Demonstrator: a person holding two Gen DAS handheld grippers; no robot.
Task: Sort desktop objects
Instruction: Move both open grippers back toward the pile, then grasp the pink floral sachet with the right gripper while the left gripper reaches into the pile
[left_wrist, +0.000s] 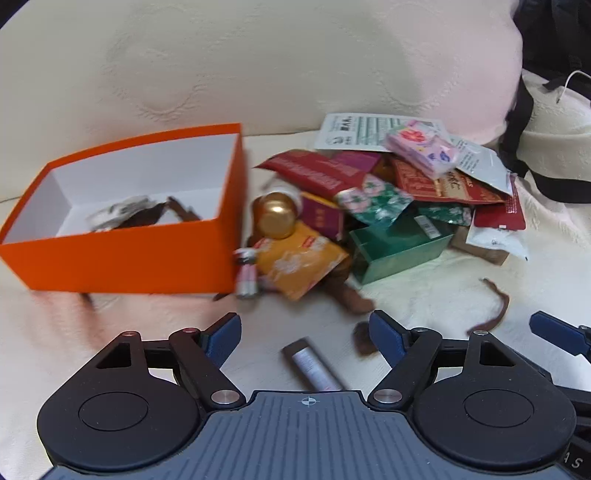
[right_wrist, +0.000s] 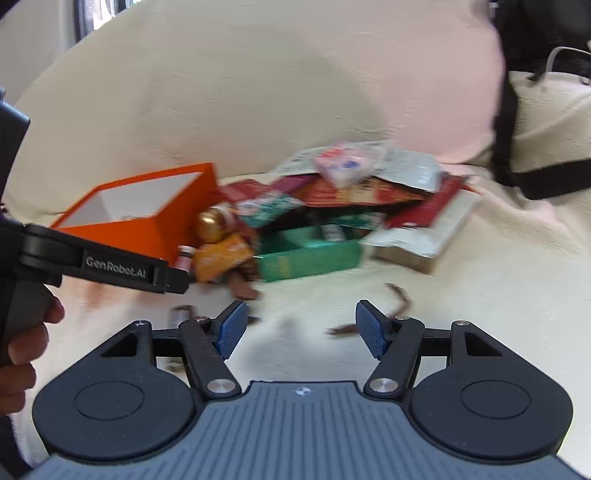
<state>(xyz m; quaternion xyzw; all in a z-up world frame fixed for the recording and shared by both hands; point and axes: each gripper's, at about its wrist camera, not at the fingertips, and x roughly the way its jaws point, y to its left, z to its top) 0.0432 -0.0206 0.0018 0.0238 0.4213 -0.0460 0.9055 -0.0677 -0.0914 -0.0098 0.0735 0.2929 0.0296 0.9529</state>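
Observation:
An orange box (left_wrist: 129, 254) with a white inside stands at the left and holds a crumpled wrapper and some brown pieces. Right of it lies a heap of packets: a gold-capped bottle (left_wrist: 275, 216), a yellow-orange sachet (left_wrist: 299, 262), a green box (left_wrist: 399, 251) and a pink tissue pack (left_wrist: 421, 149) on top. My left gripper (left_wrist: 304, 326) is open in front of the heap. A small dark tube (left_wrist: 314, 365) lies on the cloth between its fingers, untouched. My right gripper (right_wrist: 302, 317) is open with nothing between its pads, facing the green box (right_wrist: 310, 254) and the orange box (right_wrist: 147, 221).
Everything rests on a cream cloth (left_wrist: 443, 295) with a cushion behind. A brown strip (left_wrist: 495, 310) lies at the right, close to the right gripper's fingers (left_wrist: 557, 334). A black strap and bag (left_wrist: 524, 122) sit at the far right. A hand (right_wrist: 26, 332) holds the left gripper.

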